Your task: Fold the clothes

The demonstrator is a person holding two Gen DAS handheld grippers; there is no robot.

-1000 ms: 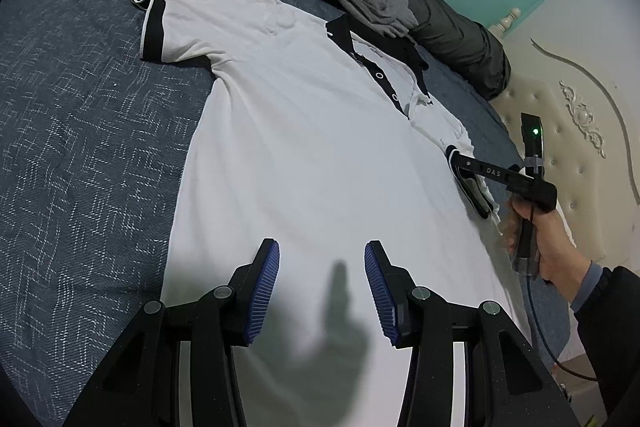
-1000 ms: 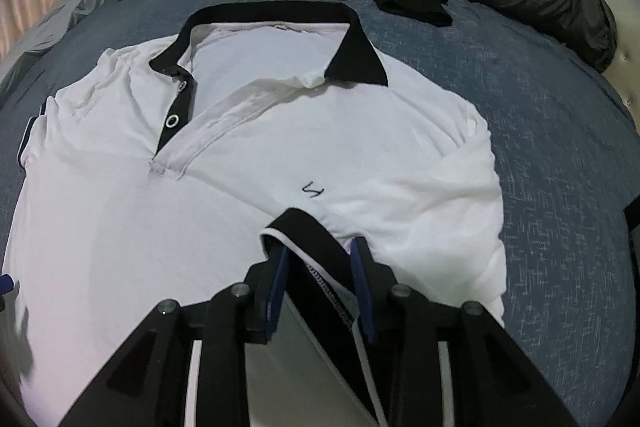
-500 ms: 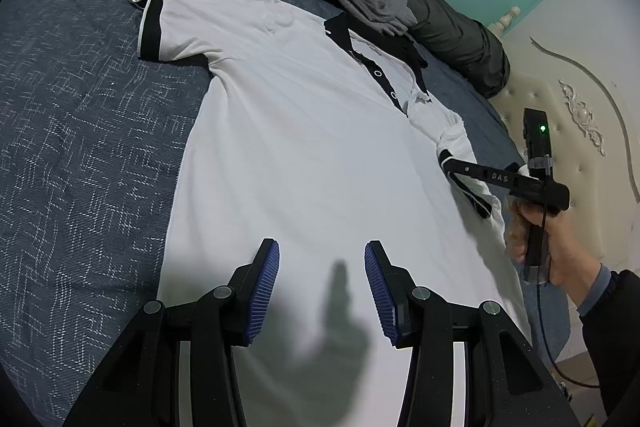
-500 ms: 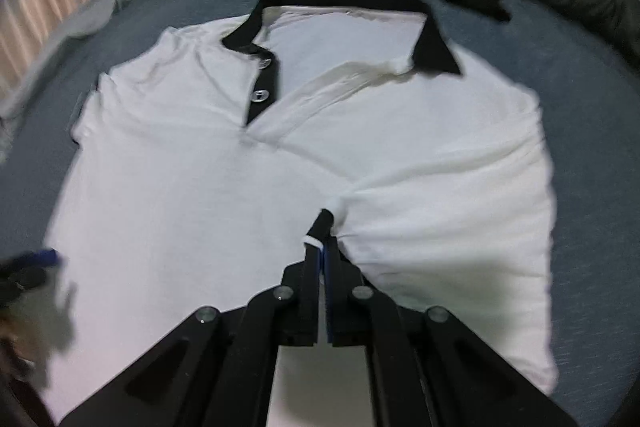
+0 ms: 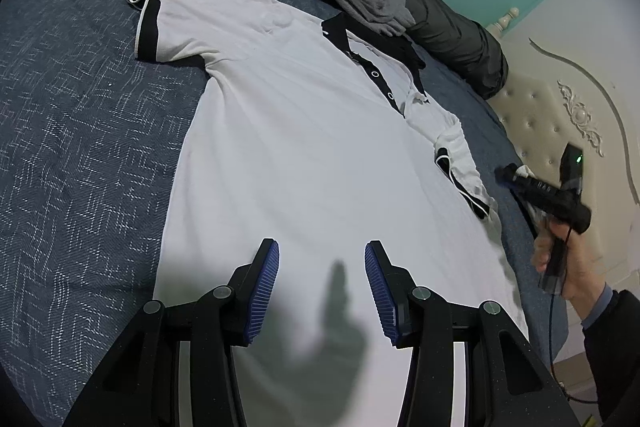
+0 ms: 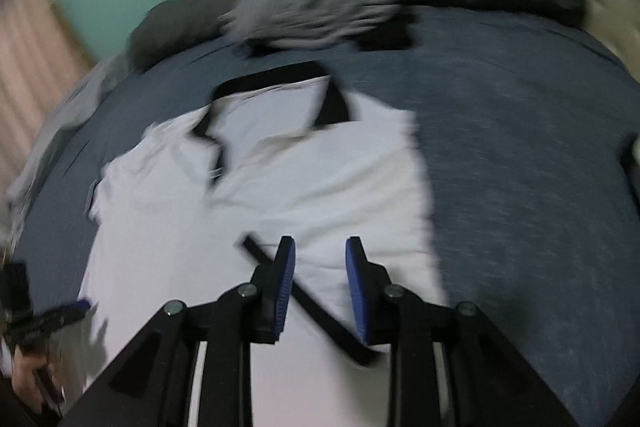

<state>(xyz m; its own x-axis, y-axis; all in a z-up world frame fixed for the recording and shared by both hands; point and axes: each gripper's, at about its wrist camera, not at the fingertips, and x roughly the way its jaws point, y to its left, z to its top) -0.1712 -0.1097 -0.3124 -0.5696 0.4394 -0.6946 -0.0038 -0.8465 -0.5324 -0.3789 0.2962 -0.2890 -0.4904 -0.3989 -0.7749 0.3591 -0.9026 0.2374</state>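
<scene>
The white polo shirt [image 5: 304, 147] lies spread flat on the blue bed [image 5: 80, 155]. The left claw [image 5: 322, 291] hovers over its near hem, jaws apart and empty. The right claw [image 6: 320, 283], its jaws just opened, holds nothing; the folded-in sleeve's black cuff [image 6: 304, 299] lies loose below it, at the shirt's right side

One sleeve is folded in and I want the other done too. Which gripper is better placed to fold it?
Left, probably. The flat sleeve lies on the left gripper's side of the polo shirt, and its jaws stand open and empty. The right gripper sits by the folded sleeve.
</scene>
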